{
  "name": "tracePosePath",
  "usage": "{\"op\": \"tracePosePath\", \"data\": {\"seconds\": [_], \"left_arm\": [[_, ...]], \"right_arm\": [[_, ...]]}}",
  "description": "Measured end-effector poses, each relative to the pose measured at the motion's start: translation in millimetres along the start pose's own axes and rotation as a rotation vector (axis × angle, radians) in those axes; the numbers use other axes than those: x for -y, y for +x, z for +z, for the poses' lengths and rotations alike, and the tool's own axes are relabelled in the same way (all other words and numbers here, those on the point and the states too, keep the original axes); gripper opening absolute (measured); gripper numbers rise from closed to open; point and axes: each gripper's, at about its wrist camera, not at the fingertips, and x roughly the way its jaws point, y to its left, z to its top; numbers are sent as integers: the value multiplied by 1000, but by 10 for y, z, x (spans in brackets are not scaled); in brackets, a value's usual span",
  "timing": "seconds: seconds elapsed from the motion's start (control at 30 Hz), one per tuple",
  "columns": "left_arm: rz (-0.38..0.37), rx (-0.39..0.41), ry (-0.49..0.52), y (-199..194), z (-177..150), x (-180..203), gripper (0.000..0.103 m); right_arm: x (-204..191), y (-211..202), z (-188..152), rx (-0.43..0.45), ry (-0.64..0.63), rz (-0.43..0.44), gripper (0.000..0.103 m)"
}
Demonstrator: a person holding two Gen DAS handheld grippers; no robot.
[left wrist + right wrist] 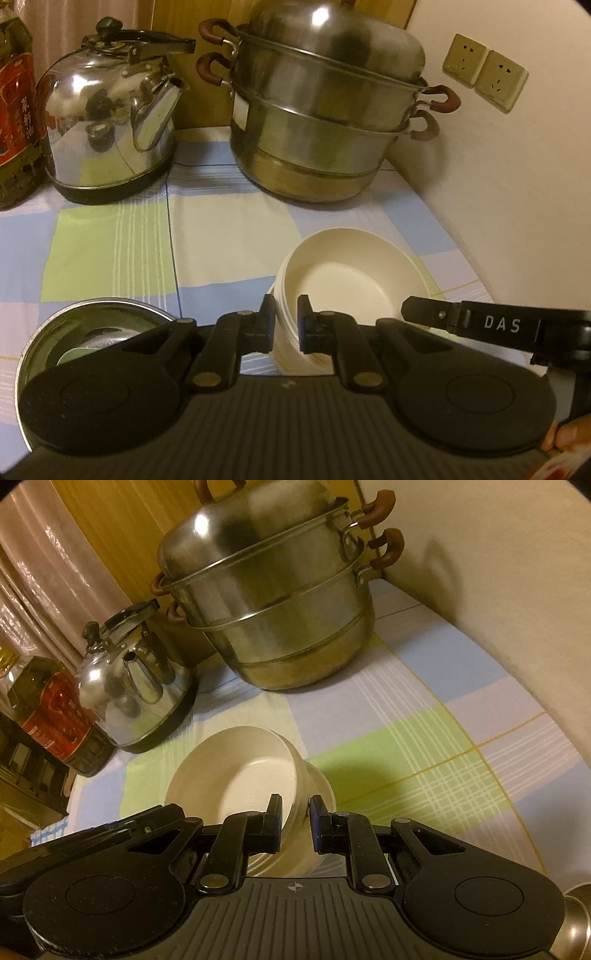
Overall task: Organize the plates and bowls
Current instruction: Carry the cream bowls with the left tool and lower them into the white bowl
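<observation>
Together, two hand-held grippers carry a stack of cream bowls point(347, 280) over a checked cloth point(110, 251) on a kitchen table. The left gripper point(286, 321) is pinched onto the near rim of the stack, one finger inside and one outside the wall; the right gripper point(295, 823) is clamped the same way on the opposite rim, and its black arm, lettered DAS, shows at the right of the left wrist view. A grip from both sides looks meant to keep the nested bowls level and together, since a single pinch on one thin rim would likely let the stack tip or slide apart.

The bowls sit tilted a little toward each camera, near the middle of the table; whether their base touches the cloth cannot be told. A steel bowl point(99, 325) with something pale green inside lies just beside the left gripper, at the near left. At the back, a steamer point(325, 122) stands by the wall and a kettle point(110, 125) to its left, with an oil bottle point(16, 110) at the edge, leaving the centre open. That open patch seems the likely place for tidied crockery. By this judgement the stacking is done and the stack is on its way to a resting place.
</observation>
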Motion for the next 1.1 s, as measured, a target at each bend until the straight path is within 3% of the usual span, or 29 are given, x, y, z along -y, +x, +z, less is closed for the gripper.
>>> {"op": "tracePosePath", "data": {"seconds": [0.97, 1.03, 1.1], "left_arm": [[29, -61, -3, 259, -45, -32, 13], [39, -54, 3, 238, -46, -23, 13], [47, -47, 10, 205, -42, -11, 13]], "right_arm": [[139, 314, -38, -59, 21, -18, 17], [139, 303, -45, -53, 20, -25, 19], [138, 279, -47, -43, 17, -33, 33]]}}
